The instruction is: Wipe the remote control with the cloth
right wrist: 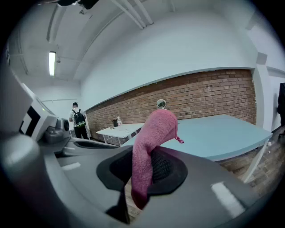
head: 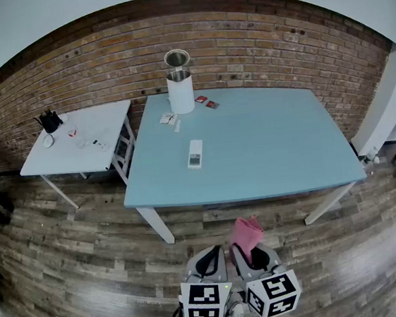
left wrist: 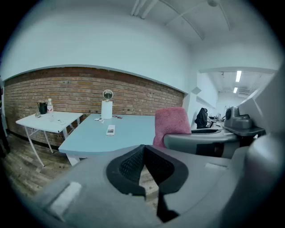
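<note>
Well back from the pale blue surface (head: pixel 267 139), the right gripper (right wrist: pixel 141 171) clamps its fingers on a pink knitted cloth (right wrist: pixel 153 133). The left gripper (left wrist: pixel 143 162) beside it has fingers pressed together, empty. The white rectangular remote control (head: pixel 195 154) lies flat on that surface.

No readable text, brand or number anywhere from where I sit. Marker cubes (head: pixel 202 303) on the left gripper (head: pixel 210 256) and right gripper (head: pixel 250 253) carry only black-and-white square patterns, no letters. Remote control (head: pixel 195 154) and small cards (head: pixel 206 101) on the desk (head: pixel 275 145): print too small to read.
</note>
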